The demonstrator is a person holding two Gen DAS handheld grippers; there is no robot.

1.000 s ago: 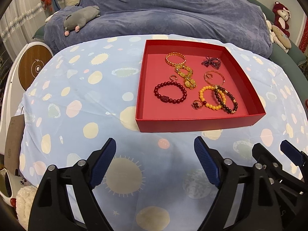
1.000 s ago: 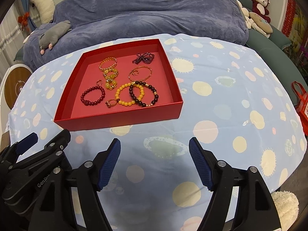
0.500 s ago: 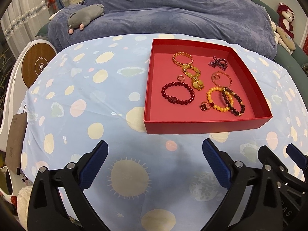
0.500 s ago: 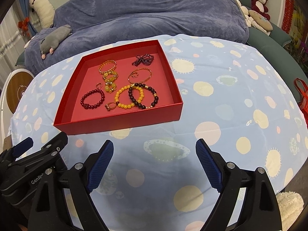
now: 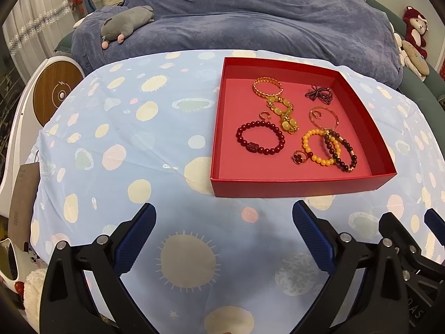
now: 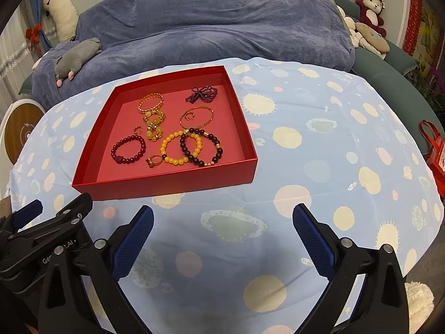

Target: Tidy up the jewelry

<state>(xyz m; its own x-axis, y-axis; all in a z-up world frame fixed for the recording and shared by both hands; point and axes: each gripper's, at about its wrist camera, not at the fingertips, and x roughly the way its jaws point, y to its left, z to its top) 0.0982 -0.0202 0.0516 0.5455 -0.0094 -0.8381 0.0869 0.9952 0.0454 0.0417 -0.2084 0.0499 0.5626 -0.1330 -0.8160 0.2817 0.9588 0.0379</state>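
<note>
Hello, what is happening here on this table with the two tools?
A person holds two black grippers with blue pads, the left gripper and the right gripper, both open and empty above the spotted blue tablecloth. In front lies a shallow red cardboard box holding bead bracelets and rings. Nothing is picked up yet.

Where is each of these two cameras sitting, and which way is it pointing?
Left wrist view: sits on the left claw, looking forward over the spotted tablecloth at the red tray, ahead to its right; the right claw's black frame shows at the lower right.
Right wrist view: sits on the right claw; the tray lies ahead to its left.
Shared: tray, jewelry, tablecloth, blue bed.
</note>
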